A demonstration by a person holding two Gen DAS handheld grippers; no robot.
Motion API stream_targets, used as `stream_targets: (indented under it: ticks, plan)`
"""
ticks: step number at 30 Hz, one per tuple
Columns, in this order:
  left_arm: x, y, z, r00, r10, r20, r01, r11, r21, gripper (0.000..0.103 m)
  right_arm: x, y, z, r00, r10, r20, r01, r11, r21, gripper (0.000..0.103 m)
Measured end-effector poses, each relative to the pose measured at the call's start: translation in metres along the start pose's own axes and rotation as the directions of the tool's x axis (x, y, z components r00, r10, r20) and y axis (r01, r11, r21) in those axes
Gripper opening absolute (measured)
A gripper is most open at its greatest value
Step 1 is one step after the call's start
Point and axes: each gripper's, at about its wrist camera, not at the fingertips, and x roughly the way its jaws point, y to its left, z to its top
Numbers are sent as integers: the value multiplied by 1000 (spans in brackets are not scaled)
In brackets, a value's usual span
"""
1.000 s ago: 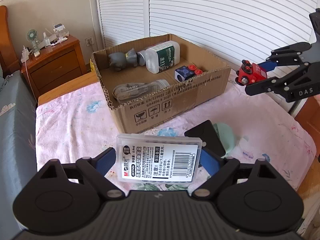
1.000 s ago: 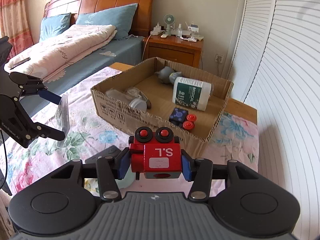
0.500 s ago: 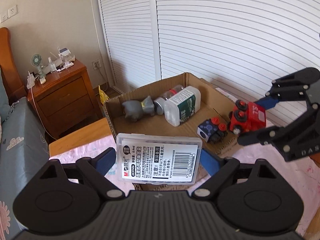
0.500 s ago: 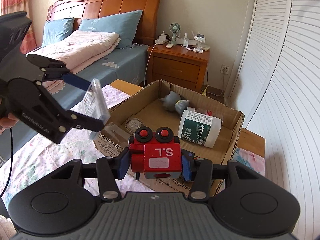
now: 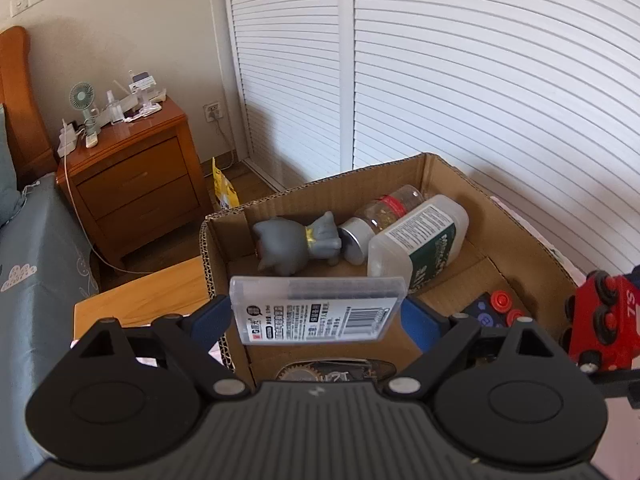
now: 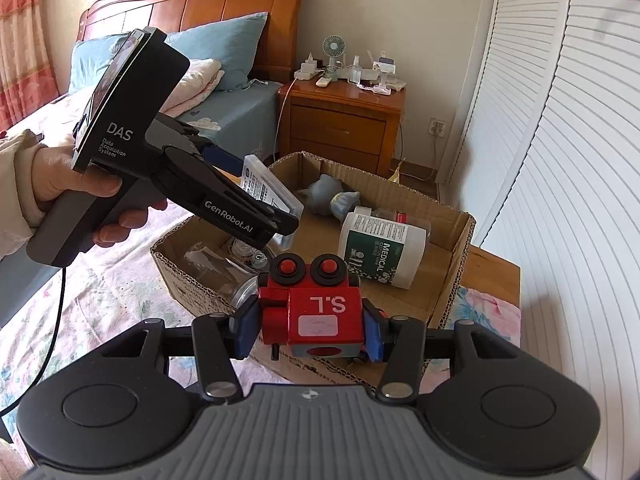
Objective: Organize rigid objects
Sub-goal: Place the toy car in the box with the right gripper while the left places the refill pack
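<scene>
Cardboard box (image 5: 436,168) fills mid-frame; left gripper (image 5: 316,316) clamps a clear plastic case (image 5: 316,308), right gripper (image 6: 312,320) clamps a red toy (image 6: 316,308), both poised above it, likely for dropping in.

Cardboard box (image 5: 516,236) sits on the bench (image 5: 160,296), at its far end. In box, back wall: cat figurine (image 5: 294,246) lying at left, glass jar (image 5: 378,216) touching it on the right, medical bottle (image 5: 420,244) on its side just right of jar. Toy block (image 5: 494,312) nearer, at right. Clear bottle (image 6: 218,266) lies in the near-left corner. Nightstand (image 6: 342,120) behind box; bed (image 6: 224,108) left of nightstand.
</scene>
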Motion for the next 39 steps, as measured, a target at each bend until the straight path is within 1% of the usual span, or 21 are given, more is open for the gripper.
stream_targets:
  ticks: [2,4,5,8,10,12,14,21,24,25,26,27,28,29,31,33,39]
  plan:
    - [-5,5,-1,1000,-9,10,9,999,-36,91,2,0,0,1000,3,-2,-3,1000,1,56]
    - [-13,9,-4,1000,-21,13,21,999,-50,92,5,0,1,1000,7,-5,-7,1000,4,56]
    - [-16,10,-5,1000,-21,14,22,999,-44,94,8,0,1,1000,11,-8,-11,1000,7,56]
    - [-29,12,-8,1000,4,16,-3,1000,-28,95,16,0,3,1000,15,-18,-15,1000,18,56]
    - [-36,13,-11,1000,2,15,-2,1000,-18,95,21,1,4,1000,20,-23,-20,1000,22,56]
    - [-43,12,-17,1000,-9,8,9,1000,-7,98,25,2,7,999,20,-27,-20,1000,23,56]
    - [-50,11,-25,1000,-18,-6,18,1000,3,99,30,3,10,999,21,-34,-20,999,25,56]
    - [-72,-1,-52,998,-56,-27,57,998,41,99,47,4,25,999,5,-49,-3,999,36,56]
    - [-79,-5,-60,997,-70,-43,73,996,52,99,53,6,35,999,-9,-42,11,999,47,56]
    - [-81,-6,-63,996,-76,-44,78,995,55,99,55,6,39,999,-19,-35,21,998,54,58]
    - [-83,-7,-65,996,-82,-43,84,995,58,99,55,7,42,999,-31,-21,32,998,58,71]
    - [-85,-8,-66,996,-85,-41,87,994,60,99,55,8,45,999,-40,-13,41,997,60,80]
    - [-88,-9,-68,996,-84,-36,86,994,62,99,53,9,46,999,-51,-2,51,997,66,94]
    - [-92,-9,-70,996,-83,-31,85,994,63,99,50,9,47,998,-63,18,61,995,73,101]
    - [-97,-11,-73,996,-83,-24,84,994,65,99,45,9,46,997,-64,31,61,995,84,103]
    - [-102,-12,-76,997,-81,-19,82,994,66,99,39,10,44,998,-62,20,60,993,99,103]
    - [-112,-20,-86,998,-58,-8,58,997,58,99,22,16,24,995,-102,-17,103,989,107,103]
